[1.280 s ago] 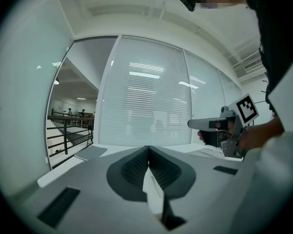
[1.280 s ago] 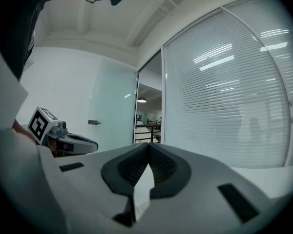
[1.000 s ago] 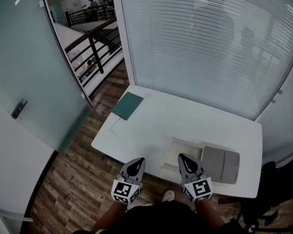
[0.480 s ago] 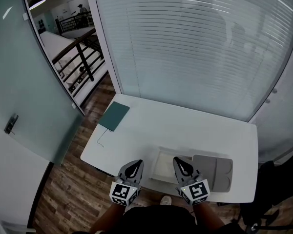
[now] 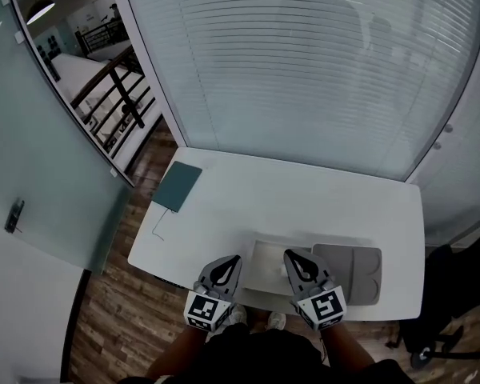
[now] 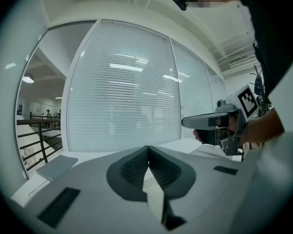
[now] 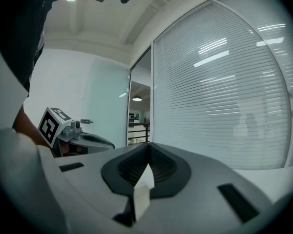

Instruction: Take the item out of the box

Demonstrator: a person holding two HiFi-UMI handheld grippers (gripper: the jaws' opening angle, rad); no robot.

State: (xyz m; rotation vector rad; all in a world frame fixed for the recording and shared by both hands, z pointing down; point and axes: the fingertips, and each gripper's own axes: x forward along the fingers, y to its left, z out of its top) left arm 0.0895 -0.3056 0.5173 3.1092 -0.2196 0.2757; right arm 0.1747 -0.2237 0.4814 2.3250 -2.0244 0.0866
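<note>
A shallow white open box (image 5: 266, 261) lies near the front edge of the white table (image 5: 304, 202), with its grey lid (image 5: 350, 269) flat beside it on the right. My right gripper (image 5: 293, 257) hangs level over the box's front right corner and hides part of the inside; I cannot make out any item in it. Its jaws are shut with nothing between them (image 7: 148, 146). My left gripper (image 5: 229, 261) is at the table's front edge, left of the box, shut and empty (image 6: 148, 148). Each gripper sees the other from the side.
A dark green flat folder (image 5: 178, 185) lies at the table's far left corner, with a thin cord (image 5: 155, 229) trailing from it. Frosted glass with blinds (image 5: 304, 70) stands behind the table. Wood floor and a glass door are to the left, and a chair base (image 5: 432, 350) to the right.
Both grippers have come forward to the table's front edge, still shut. The right one now overlaps the box's corner, and the table sits nearer below me.
</note>
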